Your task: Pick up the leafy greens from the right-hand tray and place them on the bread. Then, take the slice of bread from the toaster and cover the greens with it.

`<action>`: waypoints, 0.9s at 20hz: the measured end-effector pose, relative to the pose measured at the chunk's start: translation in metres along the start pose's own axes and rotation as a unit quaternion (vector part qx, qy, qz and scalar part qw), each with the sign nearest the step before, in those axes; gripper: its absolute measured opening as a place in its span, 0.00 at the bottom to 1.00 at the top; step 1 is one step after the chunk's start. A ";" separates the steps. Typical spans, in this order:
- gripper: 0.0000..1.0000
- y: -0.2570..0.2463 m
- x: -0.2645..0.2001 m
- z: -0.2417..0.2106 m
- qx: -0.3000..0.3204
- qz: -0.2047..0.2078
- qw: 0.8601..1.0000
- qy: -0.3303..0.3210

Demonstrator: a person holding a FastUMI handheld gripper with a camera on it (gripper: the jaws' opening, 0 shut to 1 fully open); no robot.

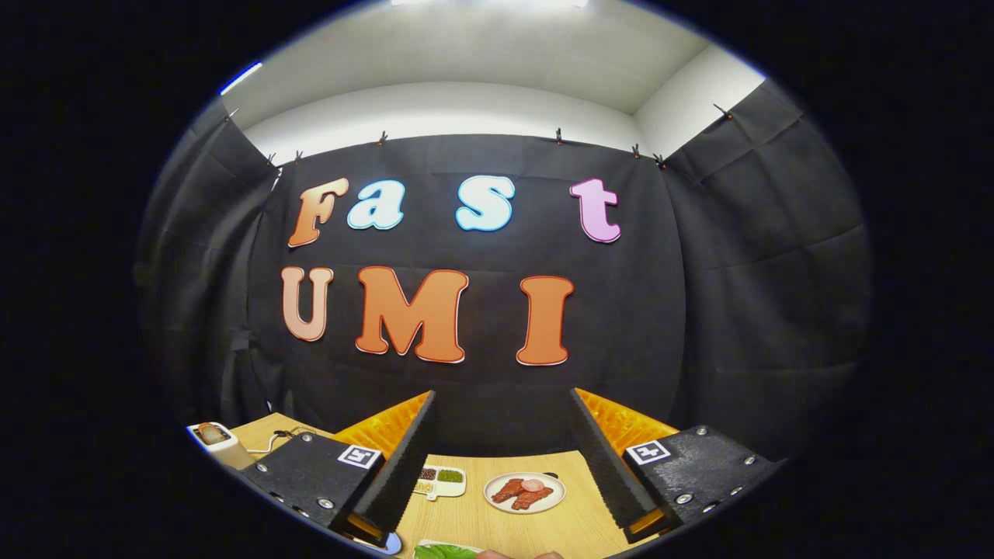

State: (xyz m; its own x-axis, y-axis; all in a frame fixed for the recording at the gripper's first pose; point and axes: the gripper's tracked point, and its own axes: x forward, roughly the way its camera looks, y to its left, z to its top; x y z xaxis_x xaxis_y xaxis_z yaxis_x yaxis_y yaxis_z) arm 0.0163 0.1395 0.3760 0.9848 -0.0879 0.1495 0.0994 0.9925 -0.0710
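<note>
My gripper (503, 458) is held high above the wooden table (481, 528), its two black fingers (404, 458) spread wide apart with nothing between them. Below the fingers, a bit of leafy greens (446, 551) on a white tray peeks out at the near edge. A white toaster (211, 439) with a slice of bread (208, 432) in its slot stands at the far left of the table, left of the left finger. Part of a blue plate (392, 543) shows under the left finger; what lies on it is hidden.
A round white plate with reddish meat pieces (525, 492) sits between the fingers farther back. A small white divided dish (441, 480) with dark and green fillings sits left of it. The black cloth wall rises behind the table.
</note>
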 end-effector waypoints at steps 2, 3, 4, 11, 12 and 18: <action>0.99 0.003 -0.002 0.002 -0.002 -0.003 1.000 -0.006; 0.99 0.005 -0.002 -0.001 -0.003 -0.001 1.000 -0.005; 0.99 0.008 -0.003 -0.007 -0.006 0.000 1.000 0.002; 0.99 0.021 -0.003 -0.052 0.005 0.007 0.998 0.059; 1.00 0.021 -0.002 -0.058 0.002 0.008 0.998 0.065; 1.00 0.039 -0.003 -0.142 0.042 0.033 0.978 0.200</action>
State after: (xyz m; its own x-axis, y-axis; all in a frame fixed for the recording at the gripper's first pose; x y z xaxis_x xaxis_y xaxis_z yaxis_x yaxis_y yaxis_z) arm 0.0372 0.1664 0.2326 0.9673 -0.0334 -0.2515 0.0389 0.9991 0.0170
